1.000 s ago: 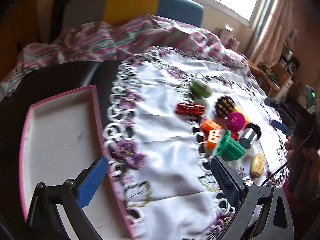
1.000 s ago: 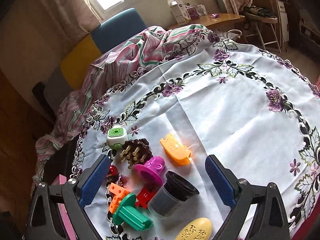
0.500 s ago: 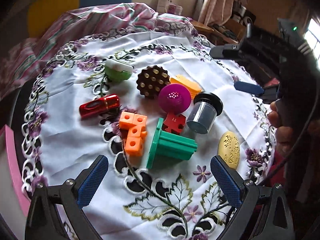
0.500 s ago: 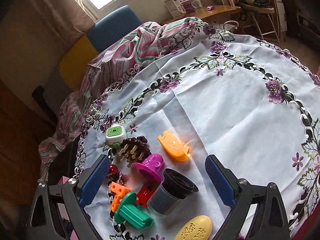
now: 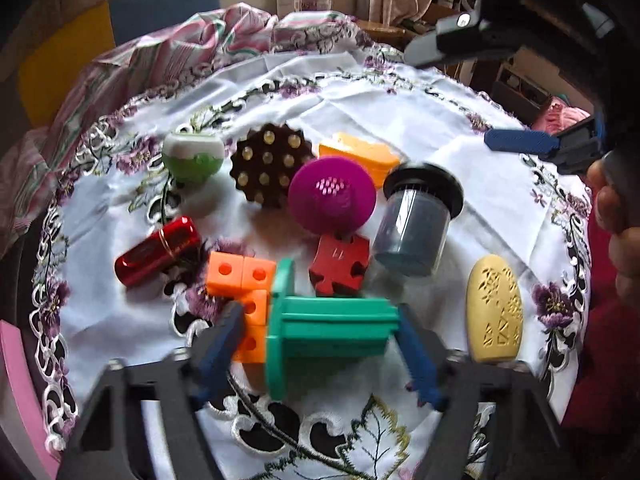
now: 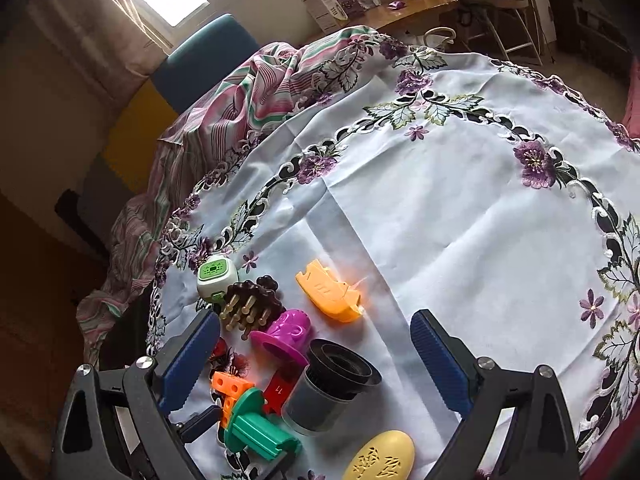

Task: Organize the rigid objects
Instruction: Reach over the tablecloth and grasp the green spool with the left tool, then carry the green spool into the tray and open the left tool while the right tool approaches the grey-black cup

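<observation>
- Left wrist view: left tongs [image 5: 320,344] just been closing around the green flanged piece [image 5: 328,328], lying on its side on the bench's embroidered cloth [image 5: 400,120]; one pad at the flange, the other at the far end; contact blurred, firm grip not certain.
- Only here: red cylinder [image 5: 158,250] in full, pink tray edge [image 5: 16,380] at lower left, a hand [image 5: 616,216] at right.
- Right wrist view: right tongs [image 6: 316,356] wide open, hovering with nothing between the pads.
- Only here: brown disc [image 6: 250,300] showing its pegs, open mouth of the grey jar [image 6: 332,388].
- Both views: orange blocks [image 5: 240,276], yellow oval [image 5: 496,308], magenta cap [image 5: 332,196].
</observation>
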The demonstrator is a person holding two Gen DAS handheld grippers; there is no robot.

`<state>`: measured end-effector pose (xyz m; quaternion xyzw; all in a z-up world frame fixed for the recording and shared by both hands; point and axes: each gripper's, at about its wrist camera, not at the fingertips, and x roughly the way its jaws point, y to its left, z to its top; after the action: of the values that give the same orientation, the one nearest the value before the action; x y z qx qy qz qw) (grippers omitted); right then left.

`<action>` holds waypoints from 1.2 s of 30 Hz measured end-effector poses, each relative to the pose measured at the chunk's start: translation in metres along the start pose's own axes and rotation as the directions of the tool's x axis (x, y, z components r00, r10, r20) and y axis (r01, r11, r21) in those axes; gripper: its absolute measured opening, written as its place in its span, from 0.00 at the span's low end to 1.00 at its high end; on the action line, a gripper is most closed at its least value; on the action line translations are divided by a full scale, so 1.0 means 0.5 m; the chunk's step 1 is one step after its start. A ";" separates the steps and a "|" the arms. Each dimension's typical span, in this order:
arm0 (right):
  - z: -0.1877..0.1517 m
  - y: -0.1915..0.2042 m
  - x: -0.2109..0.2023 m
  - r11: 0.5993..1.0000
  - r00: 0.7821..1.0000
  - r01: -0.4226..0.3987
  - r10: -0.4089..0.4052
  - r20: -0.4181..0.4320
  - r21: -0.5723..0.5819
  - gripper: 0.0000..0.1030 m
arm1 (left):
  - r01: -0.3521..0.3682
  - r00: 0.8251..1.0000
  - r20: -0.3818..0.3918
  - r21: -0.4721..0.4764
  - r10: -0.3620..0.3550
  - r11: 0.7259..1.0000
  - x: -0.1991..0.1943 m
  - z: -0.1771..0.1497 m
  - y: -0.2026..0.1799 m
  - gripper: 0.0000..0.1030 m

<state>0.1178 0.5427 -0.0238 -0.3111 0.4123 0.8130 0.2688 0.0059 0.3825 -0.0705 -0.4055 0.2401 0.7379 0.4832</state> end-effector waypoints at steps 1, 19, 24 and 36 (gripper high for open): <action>0.000 0.001 0.001 1.000 1.000 0.002 -0.002 -0.001 -0.003 0.95 | 0.013 1.000 0.006 -0.017 -0.013 1.000 -0.008 0.003 0.001 0.58; -0.033 0.036 0.063 0.987 0.984 0.061 -0.084 -0.154 -0.150 0.95 | 0.031 0.988 0.155 -0.286 0.015 0.958 -0.195 -0.128 0.108 0.58; -0.056 0.062 0.079 0.964 0.974 0.078 -0.128 -0.189 -0.253 0.95 | 0.012 0.985 0.165 -0.334 0.046 0.943 -0.237 -0.170 0.141 0.58; -0.106 0.106 0.110 0.867 0.934 0.182 -0.299 -0.193 -0.464 0.74 | -0.112 0.964 0.141 -0.548 0.223 0.829 -0.351 -0.280 0.356 0.58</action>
<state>0.0600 0.4812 -0.0618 -0.5162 0.2078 0.7967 0.2358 -0.0685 0.1128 -0.0091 -0.4253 0.0100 0.8519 0.3055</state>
